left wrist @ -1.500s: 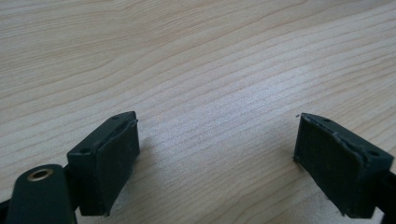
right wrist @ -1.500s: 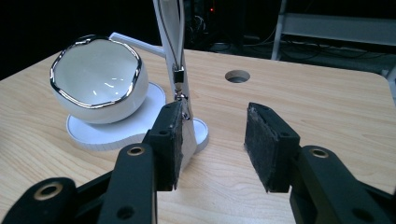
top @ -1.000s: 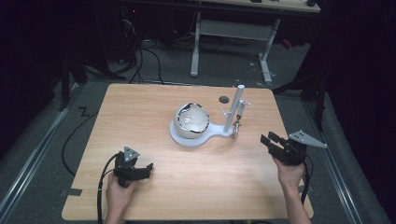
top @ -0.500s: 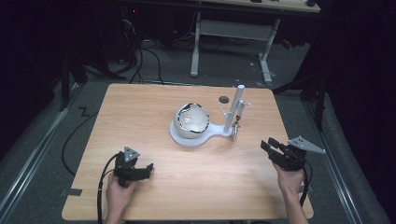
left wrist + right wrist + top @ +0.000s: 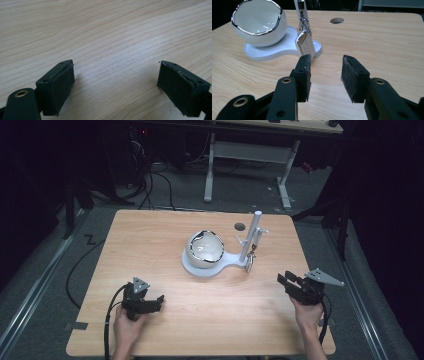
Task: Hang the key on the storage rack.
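Observation:
A white egg-shaped bowl [image 5: 205, 249] with a jagged silver rim sits on a white stand base [image 5: 192, 268] in the middle of the wooden table [image 5: 150, 250]. A white post [image 5: 252, 235] rises from the base's right end, and a silver tag [image 5: 249, 262] hangs from it on a clasp. My right gripper [image 5: 286, 281] is at the front right, open and empty, pointing at the tag [image 5: 305, 46] and the bowl [image 5: 259, 22]; the tag lies beyond its left fingertip. My left gripper [image 5: 156, 301] rests low at the front left, jaws [image 5: 115, 82] wide open over bare wood.
A round hole [image 5: 239, 226] is cut in the tabletop behind the post. A cable trails from each gripper toward the near edge. Behind the table stand a white desk frame [image 5: 247, 155] and floor cables [image 5: 160, 185]. Dark floor surrounds the table.
My right gripper has drifted a little toward the near edge of the table. The left gripper and the stand have not moved.

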Available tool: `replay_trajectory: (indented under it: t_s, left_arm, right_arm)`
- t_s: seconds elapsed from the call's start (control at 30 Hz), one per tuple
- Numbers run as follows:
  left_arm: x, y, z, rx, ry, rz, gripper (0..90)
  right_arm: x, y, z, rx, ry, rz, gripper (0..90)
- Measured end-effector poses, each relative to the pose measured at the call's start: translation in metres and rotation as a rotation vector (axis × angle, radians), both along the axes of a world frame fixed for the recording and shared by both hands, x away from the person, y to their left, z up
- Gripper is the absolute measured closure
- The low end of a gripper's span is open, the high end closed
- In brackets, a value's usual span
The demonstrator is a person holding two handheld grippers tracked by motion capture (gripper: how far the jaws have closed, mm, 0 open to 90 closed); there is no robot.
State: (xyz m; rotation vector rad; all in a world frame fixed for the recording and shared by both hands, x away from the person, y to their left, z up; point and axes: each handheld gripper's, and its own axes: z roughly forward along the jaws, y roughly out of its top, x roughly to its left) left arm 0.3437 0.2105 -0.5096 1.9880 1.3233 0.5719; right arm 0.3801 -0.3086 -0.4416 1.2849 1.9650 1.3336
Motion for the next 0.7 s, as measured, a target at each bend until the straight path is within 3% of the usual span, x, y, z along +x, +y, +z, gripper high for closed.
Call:
replay_trajectory:
  t_s: [0.7]
  left_arm:
    - [0.000, 0.000, 0.000, 0.000, 0.000, 0.000, 14.4]
  right_arm:
    - [0.011, 0.011, -0.012, -0.041, 0.028, 0.001, 59.4]
